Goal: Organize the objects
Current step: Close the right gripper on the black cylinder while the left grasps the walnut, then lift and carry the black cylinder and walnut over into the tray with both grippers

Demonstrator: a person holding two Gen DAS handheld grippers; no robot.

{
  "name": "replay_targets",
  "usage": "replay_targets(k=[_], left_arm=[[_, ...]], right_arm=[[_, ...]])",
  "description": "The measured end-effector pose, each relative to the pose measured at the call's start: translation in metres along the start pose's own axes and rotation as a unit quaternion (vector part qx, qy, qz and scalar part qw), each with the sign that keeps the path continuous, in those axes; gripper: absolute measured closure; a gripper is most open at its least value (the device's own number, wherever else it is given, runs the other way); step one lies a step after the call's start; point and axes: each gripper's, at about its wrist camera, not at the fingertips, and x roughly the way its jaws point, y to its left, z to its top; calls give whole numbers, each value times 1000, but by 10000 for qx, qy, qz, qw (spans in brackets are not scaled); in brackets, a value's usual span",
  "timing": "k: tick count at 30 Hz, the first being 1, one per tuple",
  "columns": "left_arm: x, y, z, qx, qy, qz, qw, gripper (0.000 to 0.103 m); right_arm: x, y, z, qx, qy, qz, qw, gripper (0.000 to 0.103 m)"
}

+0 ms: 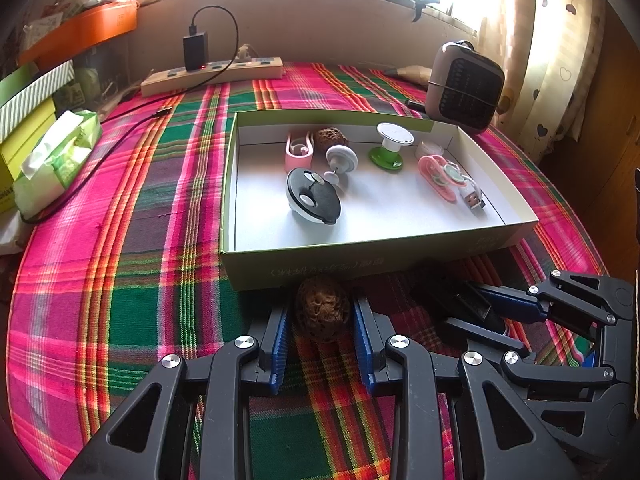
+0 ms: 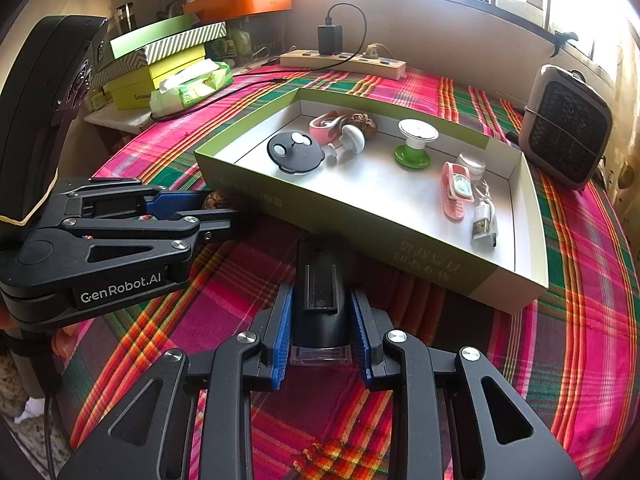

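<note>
Mid-pickup: left gripper [image 1: 322, 334] closing around brown wrinkled walnut [image 1: 321, 312], right gripper [image 2: 322, 334] clasping black clip-backed device [image 2: 320, 304]; next, lifting both toward shallow green-sided cardboard box [image 1: 360, 266] at twelve o'clock.

left hand-held gripper [image 1: 322, 320]: partly closed | right hand-held gripper [image 2: 320, 320]: partly closed, low

My left gripper [image 2: 224, 204]: matte black linkage arms with triangular cut-outs, silver round screws at the joints, ribbed blue pads [image 2: 176, 202], white "GenRobot.AI" lettering on the base, a black handle with a yellow elastic band around it. My right gripper [image 2: 320, 332]: same black arms, silver screws, blue ribbed pads [image 2: 280, 336].
</note>
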Motion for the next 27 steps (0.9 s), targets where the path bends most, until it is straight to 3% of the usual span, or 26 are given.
replay_targets(k=[27], left_arm=[[-11, -6, -10, 51, -31, -26, 10000, 76]], right_arm=[[-11, 0, -9, 303, -80, 65, 9995, 74]])
